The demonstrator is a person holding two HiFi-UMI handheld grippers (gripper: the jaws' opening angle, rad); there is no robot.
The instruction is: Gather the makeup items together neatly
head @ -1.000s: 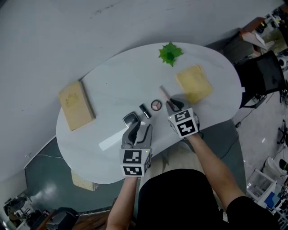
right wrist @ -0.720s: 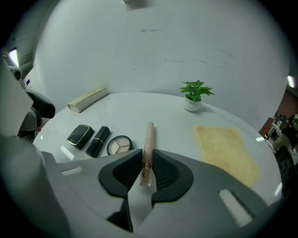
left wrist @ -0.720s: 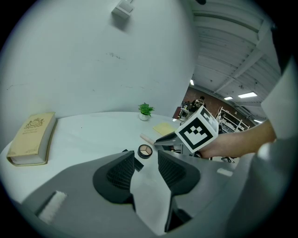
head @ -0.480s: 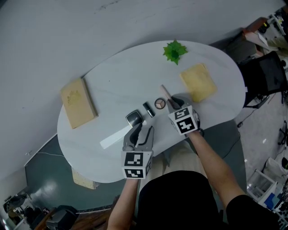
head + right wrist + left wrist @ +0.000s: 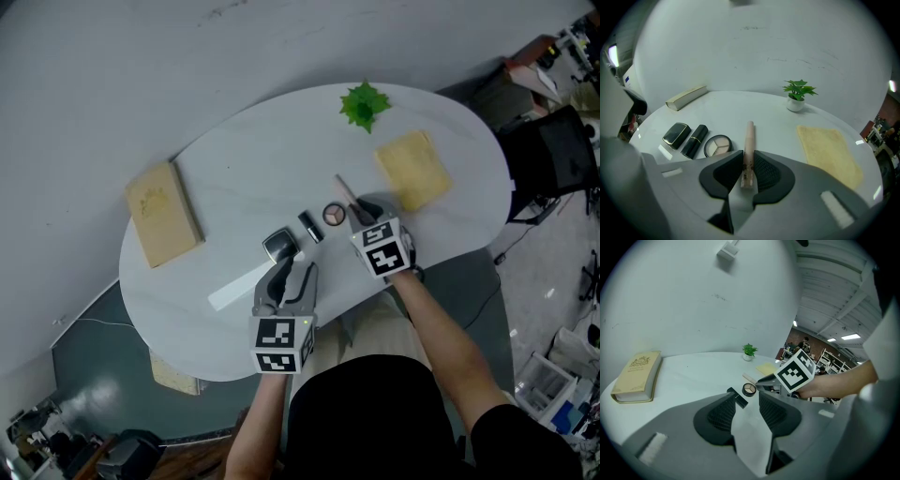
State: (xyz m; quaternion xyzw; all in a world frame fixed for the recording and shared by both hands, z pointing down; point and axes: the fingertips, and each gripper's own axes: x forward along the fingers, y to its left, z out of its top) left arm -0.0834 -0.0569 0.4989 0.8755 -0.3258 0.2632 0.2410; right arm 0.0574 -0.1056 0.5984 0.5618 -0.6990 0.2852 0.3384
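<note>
Near end of the pink tube (image 5: pixel 749 140) is buried inside my right hand-held gripper (image 5: pixel 749 161), pinched there; left hand-held gripper (image 5: pixel 746 401) half-open, empty.

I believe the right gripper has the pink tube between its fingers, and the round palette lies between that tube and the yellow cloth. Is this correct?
One detail is wrong. The right gripper has the pink tube between its fingers, but the round palette lies between that tube and the black lipstick, not the yellow cloth. The right gripper view shows this.
</note>
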